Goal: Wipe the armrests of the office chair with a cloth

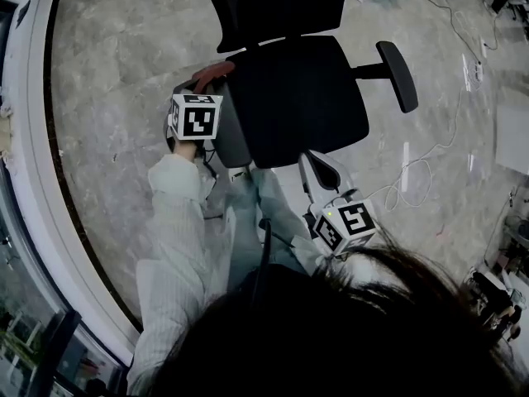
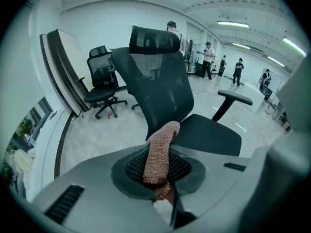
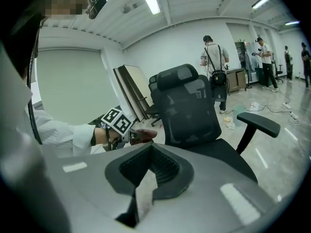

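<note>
A black office chair stands on the grey floor with its seat toward me. Its right armrest juts out to the side, also seen as the armrest and the armrest. The armrest on the other side is not visible. My left gripper is at the chair's left side, shut on a brownish-pink cloth. In the left gripper view the cloth sticks out of the left gripper toward the seat. My right gripper hovers at the seat's front edge, shut and empty; the right gripper shows nothing between its pads.
White cables trail over the floor to the right of the chair. A curved white wall base runs along the left. Another black chair and leaning boards stand behind. Several people stand at the back.
</note>
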